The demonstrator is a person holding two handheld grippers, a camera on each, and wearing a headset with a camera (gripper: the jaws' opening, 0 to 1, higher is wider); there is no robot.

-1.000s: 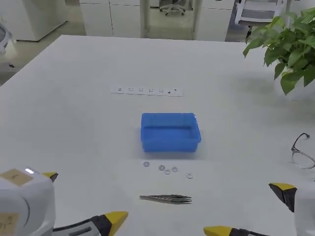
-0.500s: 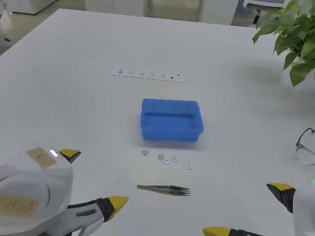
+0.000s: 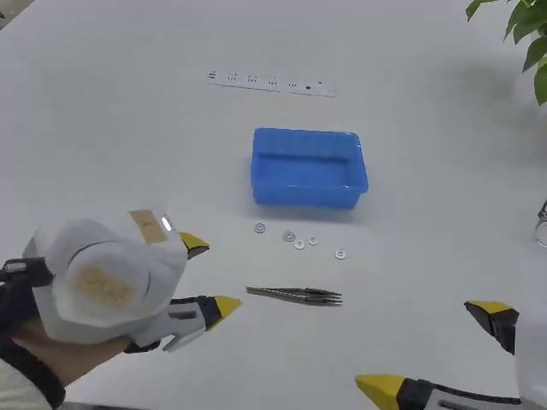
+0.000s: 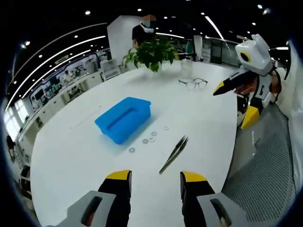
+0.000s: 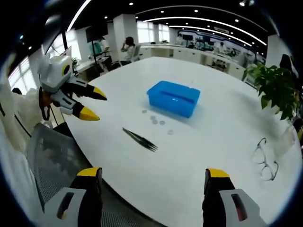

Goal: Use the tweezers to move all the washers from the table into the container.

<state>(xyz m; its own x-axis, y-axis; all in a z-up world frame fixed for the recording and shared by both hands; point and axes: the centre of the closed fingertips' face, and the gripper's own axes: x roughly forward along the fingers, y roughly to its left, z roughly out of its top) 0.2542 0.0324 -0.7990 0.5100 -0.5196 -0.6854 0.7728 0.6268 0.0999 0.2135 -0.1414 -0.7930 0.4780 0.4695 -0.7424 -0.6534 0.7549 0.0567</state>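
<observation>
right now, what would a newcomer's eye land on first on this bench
The bright blue container stands out at the middle of the white table. Just in front of it lies a loose row of small washers, with the tweezers lying flat nearer the person. The yellow-tipped left gripper and right gripper hover open on either side, both empty.

A white table (image 3: 128, 154) seen from above. Near its middle sits a blue container (image 3: 308, 167), open side up. Just in front of it five small washers (image 3: 299, 237) lie in a loose row, with the tweezers (image 3: 295, 295) flat on the table nearer still. The left gripper (image 3: 216, 275) hovers lower left, jaws parted. The right gripper (image 3: 425, 348) is lower right, jaws spread wide. A power strip (image 3: 269, 82) lies beyond the container.
</observation>
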